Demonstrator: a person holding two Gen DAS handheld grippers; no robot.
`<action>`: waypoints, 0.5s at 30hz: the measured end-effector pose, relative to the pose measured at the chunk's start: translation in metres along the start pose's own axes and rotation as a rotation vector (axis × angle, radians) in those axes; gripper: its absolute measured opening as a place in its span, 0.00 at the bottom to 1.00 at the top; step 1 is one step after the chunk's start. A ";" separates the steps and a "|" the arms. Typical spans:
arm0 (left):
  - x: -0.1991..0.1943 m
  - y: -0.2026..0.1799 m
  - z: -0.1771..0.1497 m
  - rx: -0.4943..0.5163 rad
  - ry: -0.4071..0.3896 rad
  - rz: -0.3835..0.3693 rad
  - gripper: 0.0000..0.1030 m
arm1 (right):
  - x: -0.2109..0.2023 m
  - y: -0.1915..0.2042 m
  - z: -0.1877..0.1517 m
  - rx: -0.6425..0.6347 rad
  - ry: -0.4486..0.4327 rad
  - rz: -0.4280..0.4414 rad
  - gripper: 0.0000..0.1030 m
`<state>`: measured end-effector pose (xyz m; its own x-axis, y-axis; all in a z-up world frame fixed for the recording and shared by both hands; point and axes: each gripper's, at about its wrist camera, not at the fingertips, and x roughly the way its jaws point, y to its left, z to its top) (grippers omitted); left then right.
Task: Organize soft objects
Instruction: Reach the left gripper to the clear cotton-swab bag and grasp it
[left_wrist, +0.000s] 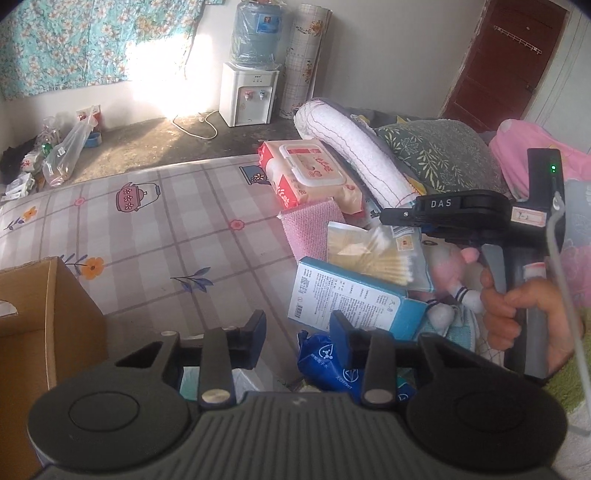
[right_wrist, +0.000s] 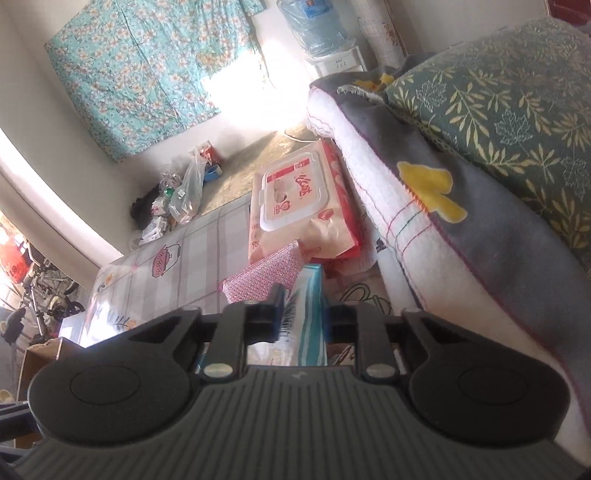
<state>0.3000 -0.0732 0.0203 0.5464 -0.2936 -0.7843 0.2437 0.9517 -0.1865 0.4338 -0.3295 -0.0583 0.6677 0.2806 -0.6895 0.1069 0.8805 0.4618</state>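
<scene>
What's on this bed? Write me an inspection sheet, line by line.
Surface: plaid floral bed mat.
Job's things: wet-wipes pack, pink cloth, cotton swabs, blue box, plush toy, cardboard box.
Clutter: plastic bags on floor.
Grippers: left gripper open, empty; right gripper shut on teal pack.
Cables: white cord beside water dispenser.
Surroundings: leaf-print pillow, brown door.

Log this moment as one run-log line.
left gripper: open, over blue packet | right gripper: shut on teal-striped pack | cardboard box: nearby
</scene>
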 end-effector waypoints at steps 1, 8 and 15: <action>-0.003 0.000 -0.001 -0.003 -0.005 -0.003 0.36 | -0.005 -0.001 -0.002 0.027 -0.017 0.016 0.12; -0.014 -0.023 -0.009 0.013 -0.010 -0.085 0.33 | -0.093 -0.028 -0.043 0.242 -0.187 0.192 0.10; 0.014 -0.067 -0.023 0.077 0.079 -0.149 0.33 | -0.132 -0.076 -0.124 0.374 -0.222 0.154 0.09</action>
<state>0.2727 -0.1385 0.0077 0.4363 -0.4199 -0.7958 0.3790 0.8879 -0.2606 0.2462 -0.3865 -0.0718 0.8341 0.2729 -0.4793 0.2248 0.6254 0.7473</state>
